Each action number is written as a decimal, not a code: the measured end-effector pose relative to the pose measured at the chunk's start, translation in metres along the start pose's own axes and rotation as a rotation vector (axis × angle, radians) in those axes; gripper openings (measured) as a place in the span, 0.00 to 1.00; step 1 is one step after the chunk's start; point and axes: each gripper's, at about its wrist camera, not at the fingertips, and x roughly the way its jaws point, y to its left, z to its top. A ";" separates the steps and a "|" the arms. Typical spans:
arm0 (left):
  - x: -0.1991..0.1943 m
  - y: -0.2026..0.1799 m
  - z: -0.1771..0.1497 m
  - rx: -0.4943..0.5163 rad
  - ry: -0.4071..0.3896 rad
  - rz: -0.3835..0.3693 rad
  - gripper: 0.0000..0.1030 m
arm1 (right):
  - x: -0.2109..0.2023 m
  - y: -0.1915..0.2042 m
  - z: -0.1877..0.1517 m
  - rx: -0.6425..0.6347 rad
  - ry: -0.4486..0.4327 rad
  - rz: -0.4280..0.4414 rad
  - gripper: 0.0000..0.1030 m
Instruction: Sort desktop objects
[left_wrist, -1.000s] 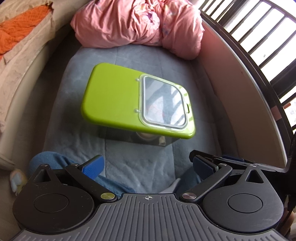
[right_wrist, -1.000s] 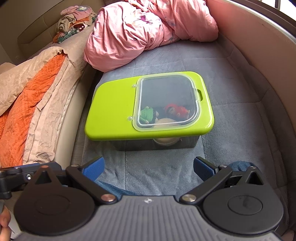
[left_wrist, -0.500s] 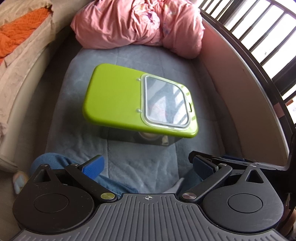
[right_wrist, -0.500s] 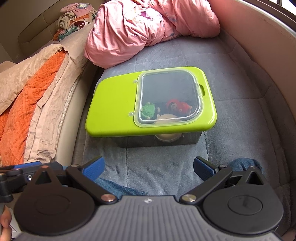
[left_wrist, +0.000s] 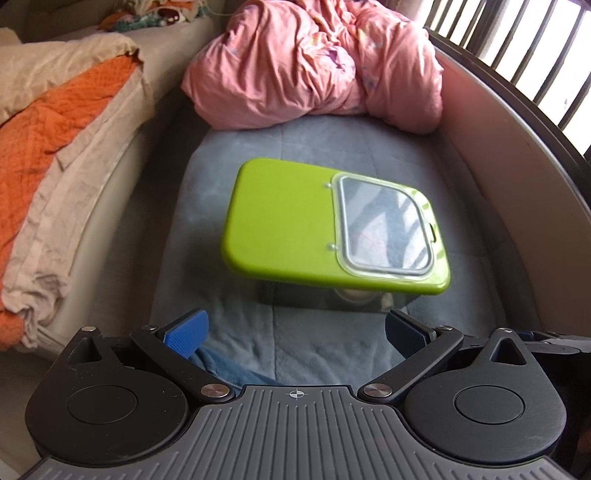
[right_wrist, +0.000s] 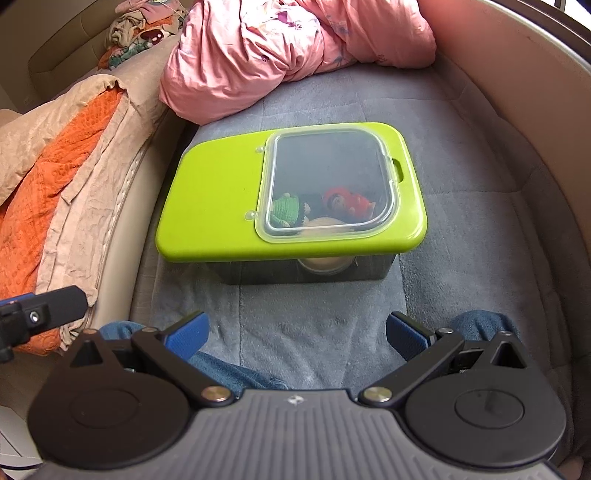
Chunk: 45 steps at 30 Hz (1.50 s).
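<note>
Honestly, both the left gripper (left_wrist: 294, 334) and right gripper (right_wrist: 296, 334) hang spread wide and empty over the person's knees, short of the green-lidded box (right_wrist: 221, 206) sitting on the grey blanket (right_wrist: 314, 325). That lid looks like stiff, slick plastic, so I'd guess pads would slip on top. Better bet is the small tab (right_wrist: 398, 169) on the clear flap (right_wrist: 328, 177). Toys inside look soft and light.
</note>
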 end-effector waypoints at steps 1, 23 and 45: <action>0.000 0.000 0.000 0.001 0.003 -0.002 1.00 | 0.000 0.000 0.000 -0.001 -0.001 0.000 1.00; 0.016 0.009 -0.003 -0.011 0.020 -0.005 1.00 | 0.002 0.002 -0.002 -0.007 0.012 0.014 1.00; 0.024 0.004 -0.007 0.023 0.047 0.037 1.00 | 0.009 -0.001 -0.003 0.001 0.038 0.037 1.00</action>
